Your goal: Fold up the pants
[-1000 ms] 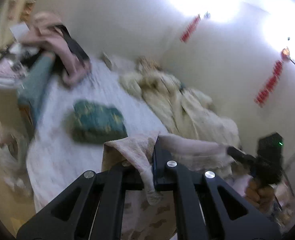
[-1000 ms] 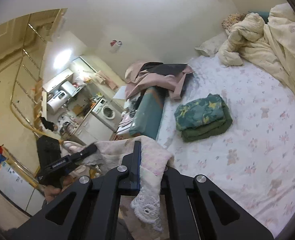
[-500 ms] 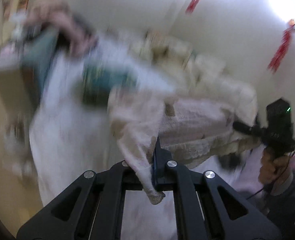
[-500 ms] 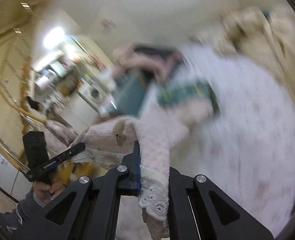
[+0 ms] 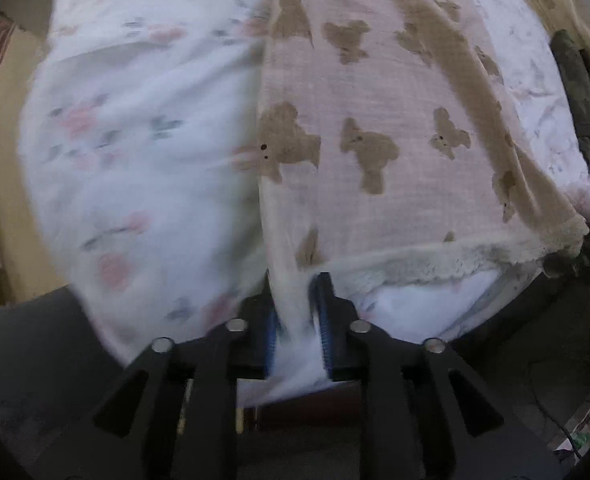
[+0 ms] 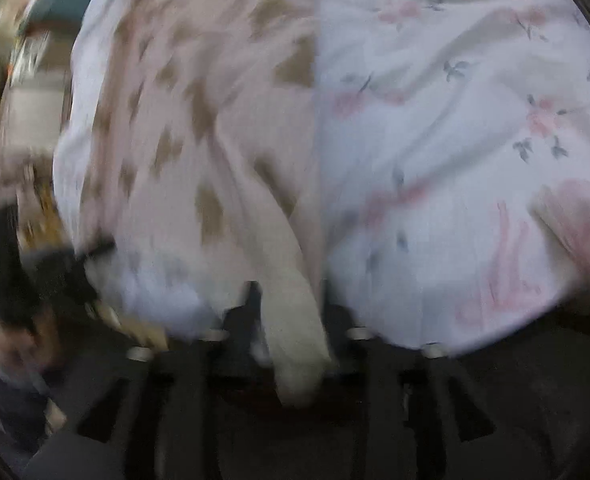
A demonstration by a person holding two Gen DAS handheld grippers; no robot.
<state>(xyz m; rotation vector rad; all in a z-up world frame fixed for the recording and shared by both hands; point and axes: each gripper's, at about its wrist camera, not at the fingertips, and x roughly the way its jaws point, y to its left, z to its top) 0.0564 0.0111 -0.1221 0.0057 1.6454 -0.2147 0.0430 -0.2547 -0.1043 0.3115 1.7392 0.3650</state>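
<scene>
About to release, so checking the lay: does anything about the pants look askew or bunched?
Mostly flat. The pants lie spread on the bed sheet, but one long ridge of fabric runs diagonally across them toward the lace hem. The right view is too blurred to add more.

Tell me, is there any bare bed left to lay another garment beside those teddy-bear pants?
Yes. In the left wrist view, floral sheet lies bare left of the pants; in the right wrist view, bare sheet lies right of them. The far edge is crowded by a dark folded pile. Both views are blurred.
</scene>
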